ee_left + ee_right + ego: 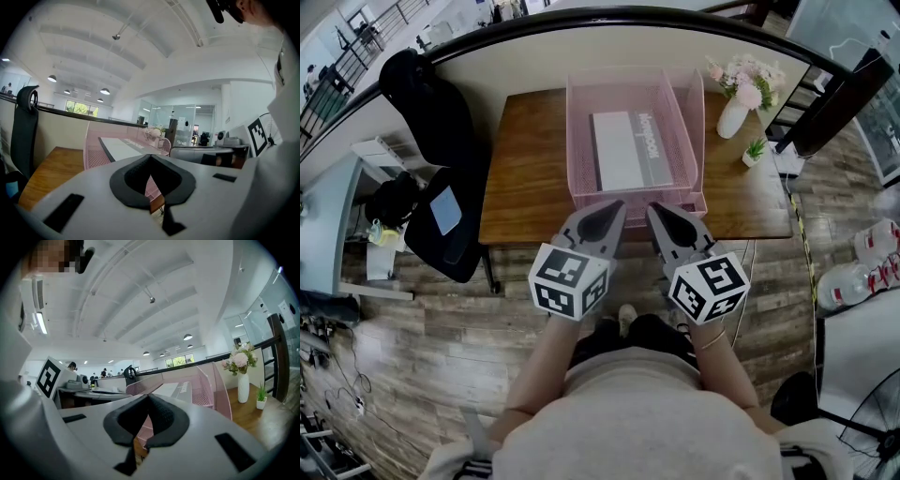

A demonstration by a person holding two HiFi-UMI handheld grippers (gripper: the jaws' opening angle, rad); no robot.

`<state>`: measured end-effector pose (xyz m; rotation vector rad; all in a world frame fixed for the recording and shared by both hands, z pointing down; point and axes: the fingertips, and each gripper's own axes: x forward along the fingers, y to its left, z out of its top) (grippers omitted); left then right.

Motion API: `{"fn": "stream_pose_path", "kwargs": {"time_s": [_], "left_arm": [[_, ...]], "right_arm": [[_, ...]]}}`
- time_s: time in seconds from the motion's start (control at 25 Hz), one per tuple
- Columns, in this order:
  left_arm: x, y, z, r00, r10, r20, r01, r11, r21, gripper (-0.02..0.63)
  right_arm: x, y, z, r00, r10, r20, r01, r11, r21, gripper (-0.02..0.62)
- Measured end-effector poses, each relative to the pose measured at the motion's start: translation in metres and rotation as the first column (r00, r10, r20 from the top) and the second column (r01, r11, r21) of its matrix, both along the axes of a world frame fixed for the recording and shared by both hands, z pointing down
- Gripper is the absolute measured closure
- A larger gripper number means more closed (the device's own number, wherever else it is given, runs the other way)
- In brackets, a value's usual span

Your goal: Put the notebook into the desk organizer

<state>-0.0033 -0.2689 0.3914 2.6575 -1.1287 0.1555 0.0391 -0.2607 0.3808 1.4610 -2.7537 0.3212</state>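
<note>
A grey and white notebook lies flat inside the pink mesh desk organizer on the wooden table. My two grippers hang side by side just in front of the table's near edge, close to the person's body. The left gripper is shut with nothing between its jaws. So is the right gripper. In the left gripper view the closed left gripper points toward the organizer and the notebook. The right gripper view shows the closed right gripper with the organizer beyond it.
A white vase of pink flowers and a small potted plant stand at the table's right end. A black office chair sits left of the table. Water bottles lie on the floor at the right.
</note>
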Motion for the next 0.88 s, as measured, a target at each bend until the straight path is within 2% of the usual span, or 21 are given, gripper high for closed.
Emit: {"fn": "stream_pose_path", "kwargs": {"time_s": [0.24,0.4,0.64,0.88], "left_arm": [[0.0,0.001,-0.001,1.0,0.012,-0.006,-0.012,1.0,-0.002,0.595],[-0.001,-0.003,0.0,1.0,0.006,0.004,-0.006,1.0,-0.008,0.595],[-0.003,-0.008,0.007,1.0,0.002,0.014,-0.002,0.999,-0.045,0.595],[-0.002,-0.01,0.005,1.0,0.003,0.002,-0.002,0.999,-0.051,0.595]], "right_arm": [[-0.015,0.007,0.004,0.996,-0.088,-0.02,0.088,0.996,-0.018,0.586],[-0.014,0.004,0.006,0.995,-0.077,-0.07,0.077,0.997,-0.003,0.586],[-0.018,0.0,0.009,0.995,-0.082,-0.057,0.081,0.997,-0.016,0.586],[-0.017,-0.003,0.009,0.993,-0.065,-0.096,0.065,0.998,0.0,0.586]]}}
